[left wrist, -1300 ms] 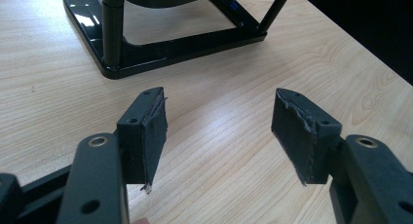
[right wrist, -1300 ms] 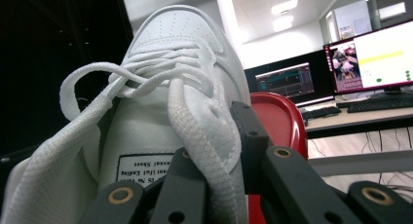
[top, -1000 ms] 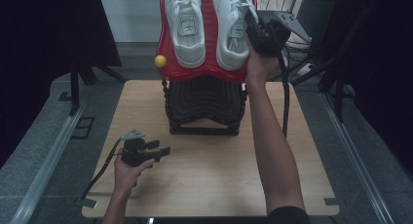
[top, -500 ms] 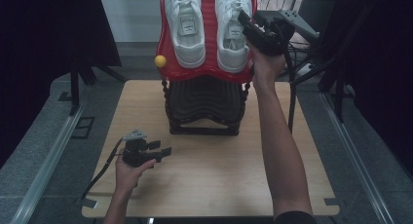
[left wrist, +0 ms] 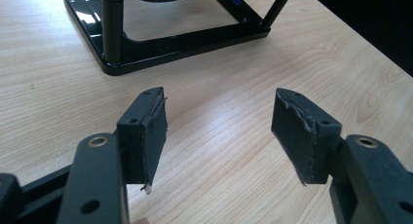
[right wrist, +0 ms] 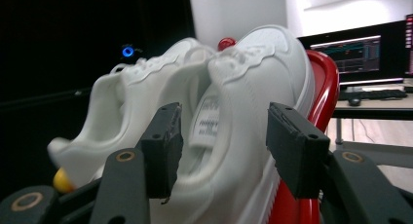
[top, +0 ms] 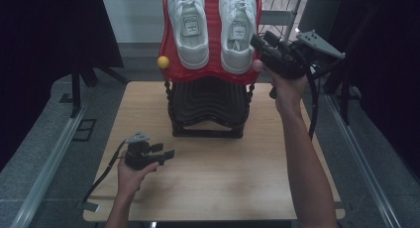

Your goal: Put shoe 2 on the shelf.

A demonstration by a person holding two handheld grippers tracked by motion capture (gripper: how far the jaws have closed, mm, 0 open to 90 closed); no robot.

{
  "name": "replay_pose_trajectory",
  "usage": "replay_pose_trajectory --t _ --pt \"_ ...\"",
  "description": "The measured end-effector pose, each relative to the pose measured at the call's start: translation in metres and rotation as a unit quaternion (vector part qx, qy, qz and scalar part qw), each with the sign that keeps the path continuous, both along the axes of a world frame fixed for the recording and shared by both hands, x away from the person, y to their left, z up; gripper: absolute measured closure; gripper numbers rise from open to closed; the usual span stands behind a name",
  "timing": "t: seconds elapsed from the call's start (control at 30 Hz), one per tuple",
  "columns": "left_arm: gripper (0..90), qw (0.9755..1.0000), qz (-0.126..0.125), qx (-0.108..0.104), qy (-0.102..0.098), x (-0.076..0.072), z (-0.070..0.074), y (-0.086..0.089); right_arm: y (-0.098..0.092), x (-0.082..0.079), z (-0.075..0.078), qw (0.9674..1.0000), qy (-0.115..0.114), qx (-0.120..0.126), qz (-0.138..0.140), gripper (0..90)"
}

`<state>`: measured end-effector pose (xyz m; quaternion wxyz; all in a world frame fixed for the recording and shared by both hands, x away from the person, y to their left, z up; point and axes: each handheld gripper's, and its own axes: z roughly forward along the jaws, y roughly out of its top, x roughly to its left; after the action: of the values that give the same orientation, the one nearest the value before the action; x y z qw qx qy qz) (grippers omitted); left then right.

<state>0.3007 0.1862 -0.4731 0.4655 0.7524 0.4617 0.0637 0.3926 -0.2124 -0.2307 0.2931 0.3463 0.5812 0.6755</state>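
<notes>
Fingers (right wrist: 297, 156) of the right gripper (top: 261, 45) have just spread wide, nothing clamped, straddling the heel of the right white shoe (top: 238, 32) on the red rack (top: 213, 64); left gripper (top: 163, 156) idles wide above the desk (top: 223, 188).

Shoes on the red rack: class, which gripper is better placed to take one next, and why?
Right. The right gripper is open beside the right shoe; the left gripper rests open on the table.
</notes>
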Motion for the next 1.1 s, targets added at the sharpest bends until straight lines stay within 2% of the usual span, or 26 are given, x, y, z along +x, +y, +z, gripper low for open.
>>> replay_pose_trajectory --t 0.07,0.13,0.47,0.73,0.8,0.83,0.87,1.1 --pt "37.7 1.0000 -0.001 0.003 -0.001 0.001 -0.001 0.000 -0.005 -0.008 -0.005 0.9998 0.000 -0.014 0.011 47.9" --pt "37.7 1.0000 -0.001 0.005 0.000 0.001 -0.001 -0.001 -0.010 -0.015 -0.010 0.9996 0.004 -0.018 0.021 48.3" --pt "37.7 0.9999 -0.004 0.009 0.001 0.001 -0.002 -0.005 -0.030 -0.036 -0.039 0.9988 0.013 -0.014 0.046 49.3" --pt "37.7 1.0000 -0.004 0.008 0.001 0.000 -0.001 -0.004 -0.043 -0.045 -0.072 0.9977 0.022 -0.017 0.062 49.9" --pt "37.7 1.0000 -0.003 0.007 0.000 0.000 -0.001 -0.004 -0.046 -0.049 -0.081 0.9973 0.024 -0.023 0.066 49.9" --pt "37.7 1.0000 -0.003 0.008 0.001 0.000 -0.001 -0.005 -0.049 -0.054 -0.091 0.9969 0.028 -0.027 0.068 49.9" --pt "37.7 1.0000 -0.003 0.008 0.001 0.000 -0.001 -0.005 -0.049 -0.054 -0.091 0.9969 0.028 -0.027 0.068 49.9" --pt "37.7 1.0000 -0.004 0.007 0.001 -0.001 -0.001 -0.006 -0.058 -0.065 -0.122 0.9956 0.044 -0.037 0.074 49.9"
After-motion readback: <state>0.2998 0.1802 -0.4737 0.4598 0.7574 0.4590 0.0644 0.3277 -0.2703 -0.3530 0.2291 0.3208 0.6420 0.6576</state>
